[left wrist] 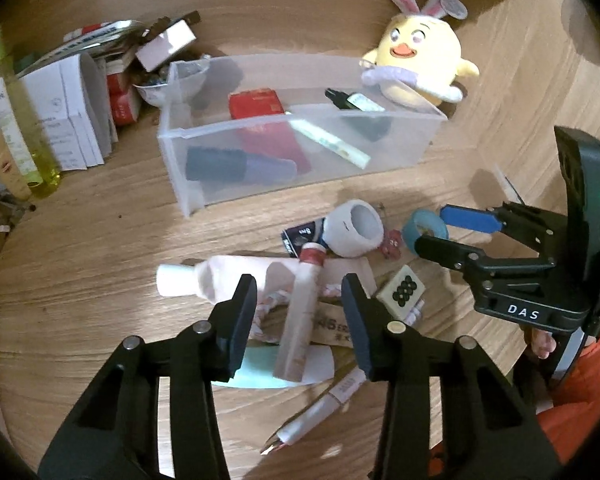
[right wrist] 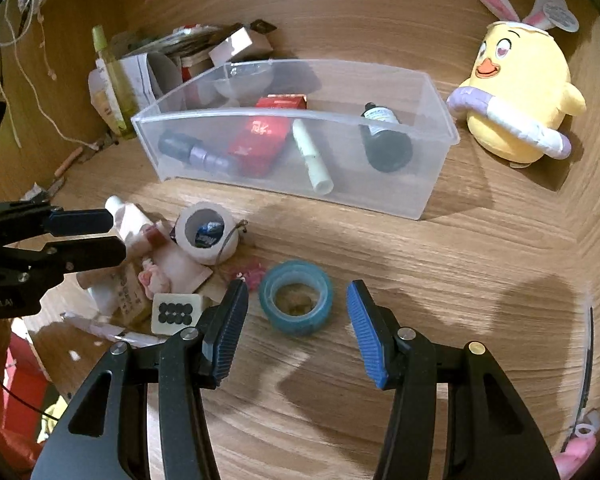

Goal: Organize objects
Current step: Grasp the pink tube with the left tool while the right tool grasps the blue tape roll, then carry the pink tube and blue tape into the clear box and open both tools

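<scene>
My left gripper (left wrist: pixel 299 282) hangs open over a pile of small items, its fingers either side of a slim pale tube with a red cap (left wrist: pixel 300 320) without pressing it. The pile also holds a white squeeze tube (left wrist: pixel 204 280), a white ring-shaped roll (left wrist: pixel 354 232), a mahjong tile (left wrist: pixel 403 291) and a pen (left wrist: pixel 320 408). My right gripper (right wrist: pixel 297 286) is open around a blue tape roll (right wrist: pixel 296 298) lying flat on the wood, pads apart from it. A clear plastic bin (right wrist: pixel 300 114) behind holds a red box (right wrist: pixel 260 140), a dark bottle (right wrist: pixel 384 140) and a pale stick (right wrist: pixel 312 160).
A yellow chick plush with rabbit ears (right wrist: pixel 520 92) sits right of the bin. Boxes, bottles and papers (left wrist: pixel 60 112) crowd the back left corner. Wooden walls close in behind and at the right. An orange sleeve (left wrist: pixel 572 392) shows at the lower right.
</scene>
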The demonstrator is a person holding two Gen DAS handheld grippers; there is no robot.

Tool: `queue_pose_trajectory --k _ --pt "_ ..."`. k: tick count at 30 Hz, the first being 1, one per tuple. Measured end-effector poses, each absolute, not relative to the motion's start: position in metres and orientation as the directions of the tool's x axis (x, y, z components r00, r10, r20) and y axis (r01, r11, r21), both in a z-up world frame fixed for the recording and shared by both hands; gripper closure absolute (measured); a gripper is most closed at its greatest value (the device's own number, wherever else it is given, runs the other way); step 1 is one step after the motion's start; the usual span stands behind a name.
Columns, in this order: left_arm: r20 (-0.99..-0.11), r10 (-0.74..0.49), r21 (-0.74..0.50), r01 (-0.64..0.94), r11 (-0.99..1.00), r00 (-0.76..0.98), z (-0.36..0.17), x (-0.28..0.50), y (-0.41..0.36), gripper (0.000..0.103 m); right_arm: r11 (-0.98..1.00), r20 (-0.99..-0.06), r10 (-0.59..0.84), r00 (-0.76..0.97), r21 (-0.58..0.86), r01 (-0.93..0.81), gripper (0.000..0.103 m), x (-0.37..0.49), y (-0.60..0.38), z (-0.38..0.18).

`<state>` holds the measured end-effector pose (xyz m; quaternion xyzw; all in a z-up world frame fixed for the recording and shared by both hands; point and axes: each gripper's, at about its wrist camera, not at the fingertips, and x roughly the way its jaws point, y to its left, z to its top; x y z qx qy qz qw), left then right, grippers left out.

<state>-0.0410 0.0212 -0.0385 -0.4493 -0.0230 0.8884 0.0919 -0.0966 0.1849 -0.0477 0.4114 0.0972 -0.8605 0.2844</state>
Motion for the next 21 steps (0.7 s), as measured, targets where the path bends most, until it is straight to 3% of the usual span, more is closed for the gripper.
queue_pose_trajectory --k 9,12,15,21 --pt "-0.807 0.197 -0.141 -0.142 -0.98 -0.556 -0.051 -0.049 0.024 0.078 -0.821 -0.776 -0.4 -0.487 0.068 0.567 0.055 -0.101 0.182 -0.053" --pt "-0.804 0.203 -0.142 -0.151 -0.978 -0.559 -0.051 -0.048 0.024 0.083 -0.821 -0.783 -0.397 -0.479 0.069 0.567 0.065 -0.101 0.18 -0.055" --pt "-0.799 0.188 -0.12 -0.154 -0.981 -0.572 -0.051 -0.048 0.026 0.088 -0.822 -0.778 -0.404 -0.481 0.078 0.564 0.067 -0.101 0.18 -0.054" --pt "-0.776 0.199 -0.153 -0.128 -0.98 -0.598 -0.044 -0.048 0.017 0.088 -0.836 -0.749 -0.415 -0.516 0.091 0.54 0.067 -0.1 0.188 -0.043"
